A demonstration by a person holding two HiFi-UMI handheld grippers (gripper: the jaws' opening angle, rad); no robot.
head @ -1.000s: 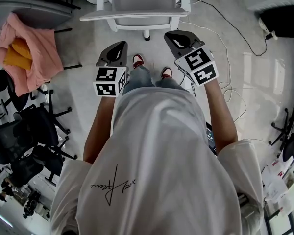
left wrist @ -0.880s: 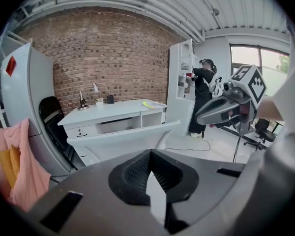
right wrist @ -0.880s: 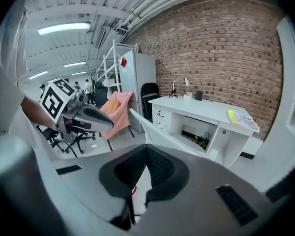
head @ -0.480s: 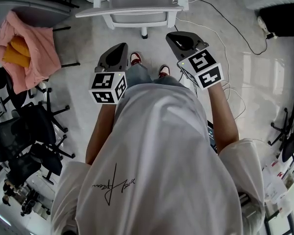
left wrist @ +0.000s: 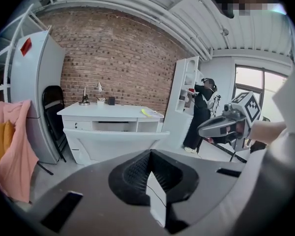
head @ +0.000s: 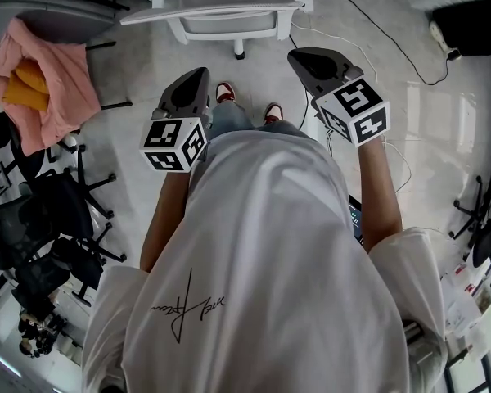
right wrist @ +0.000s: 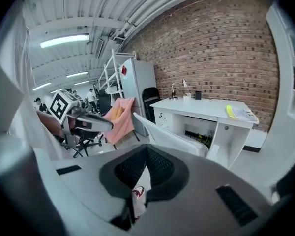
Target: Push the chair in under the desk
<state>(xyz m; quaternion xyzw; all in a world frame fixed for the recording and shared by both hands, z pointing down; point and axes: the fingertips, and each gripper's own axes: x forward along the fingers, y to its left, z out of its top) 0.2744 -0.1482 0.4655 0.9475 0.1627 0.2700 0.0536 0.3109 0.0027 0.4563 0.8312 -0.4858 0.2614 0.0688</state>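
The white chair (head: 221, 11) stands at the top of the head view with its back toward me, in front of the white desk (left wrist: 108, 114). In the left gripper view the chair's back (left wrist: 113, 139) shows below the desk top. My left gripper (head: 198, 76) and right gripper (head: 299, 56) hang over the floor short of the chair, not touching it. Both are shut with nothing between the jaws. The right gripper view shows the chair (right wrist: 172, 136) angled beside the desk (right wrist: 211, 107). My shoes (head: 225, 92) stand between the two grippers.
A pink cloth (head: 45, 84) is draped over a dark chair at the left, with several black office chairs (head: 41, 236) below it. Cables (head: 376, 39) trail over the floor at the right. A person (left wrist: 199, 114) stands by white shelves in the distance.
The chair has slid toward the top of the head view. The right gripper has shifted right and the left gripper a little left and toward me. Both stay shut.
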